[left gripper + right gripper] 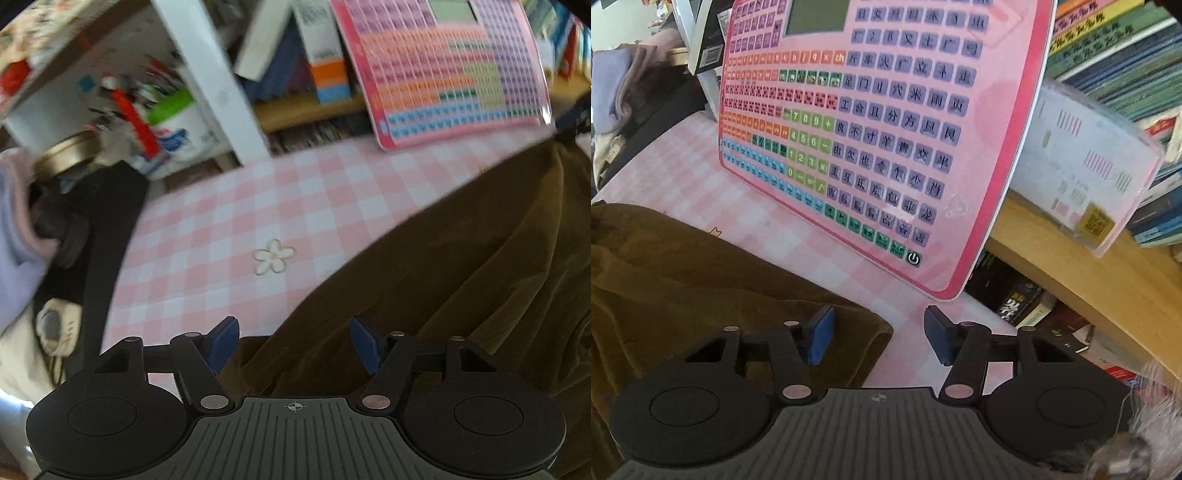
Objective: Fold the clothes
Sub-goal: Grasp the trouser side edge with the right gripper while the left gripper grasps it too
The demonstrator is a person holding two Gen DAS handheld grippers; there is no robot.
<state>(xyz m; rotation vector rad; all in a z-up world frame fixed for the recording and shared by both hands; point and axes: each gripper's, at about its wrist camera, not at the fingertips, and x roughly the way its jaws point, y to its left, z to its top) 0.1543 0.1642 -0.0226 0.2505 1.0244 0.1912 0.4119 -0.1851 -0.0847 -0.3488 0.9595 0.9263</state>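
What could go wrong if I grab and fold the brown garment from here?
1. The right gripper is open at the brown garment's corner, with one finger over bare tablecloth; it may pinch that instead.
2. The pink keyboard toy leans close behind; a lift could knock it.
3. The left gripper is open over wrinkled cloth and may catch several layers.

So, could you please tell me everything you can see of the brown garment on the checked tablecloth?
The brown garment is dark olive-brown, of soft, matte cloth with loose folds and creases. It lies spread on the pink-and-white checked tablecloth, not yet folded neatly. In the right wrist view one rounded corner lies beneath the right gripper, whose jaws stand open. The left gripper, also open, hangs over the cloth's edge. Neither grips it. The pink keyboard toy stands behind, apart from it.
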